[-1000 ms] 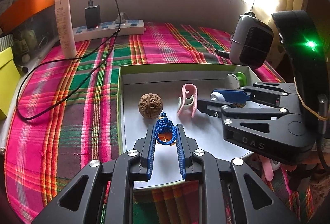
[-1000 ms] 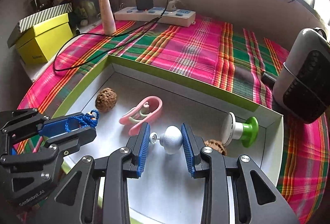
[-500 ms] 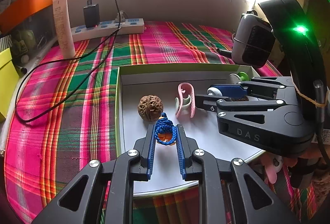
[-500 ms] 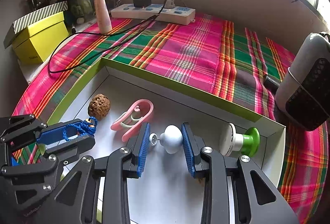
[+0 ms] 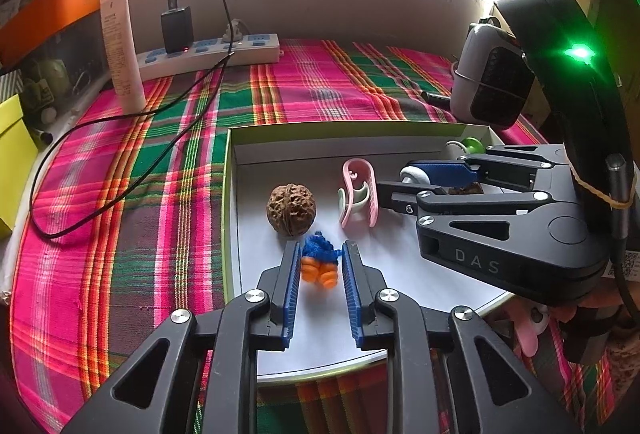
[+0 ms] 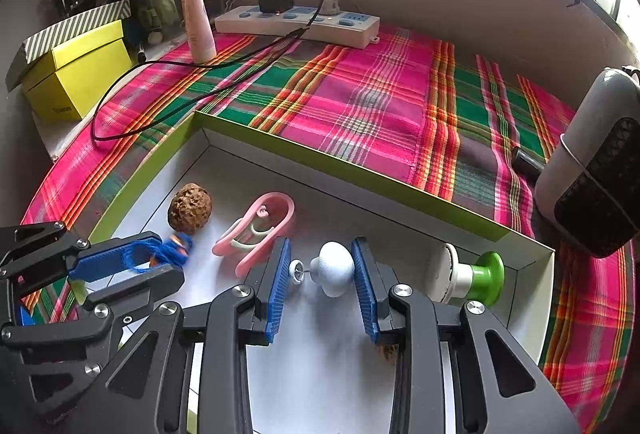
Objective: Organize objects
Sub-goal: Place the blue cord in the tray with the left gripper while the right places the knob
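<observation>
Orange earplugs (image 5: 319,271) on a bundled blue cord (image 5: 319,249) lie on the white floor of the tray (image 5: 400,318), between the blue pads of my left hand-held gripper (image 5: 320,254). Its jaws have just been opening, and the pads now stand slightly off the plugs on both sides. The plugs are small and ribbed, and the cord is bunched in a knot at their far end. My right hand-held gripper (image 6: 320,266) is clamped on a white mushroom-shaped knob (image 6: 333,268), whose thin pin and small round cap point toward the left pad. Just beyond the earplugs sits a brown wrinkled walnut (image 5: 291,209), and beside it a pink clip (image 5: 357,193) with a pale inner piece. Toward the tray's right corner lies a white and green knob (image 6: 468,276) on its side. The tray has a lime-green outer rim and rests on a pink and green plaid cloth (image 5: 120,194). Farther back stand a pale tube (image 5: 122,50), a white power strip (image 5: 208,52) with a black charger (image 5: 177,27), and a yellow box (image 6: 76,74).
</observation>
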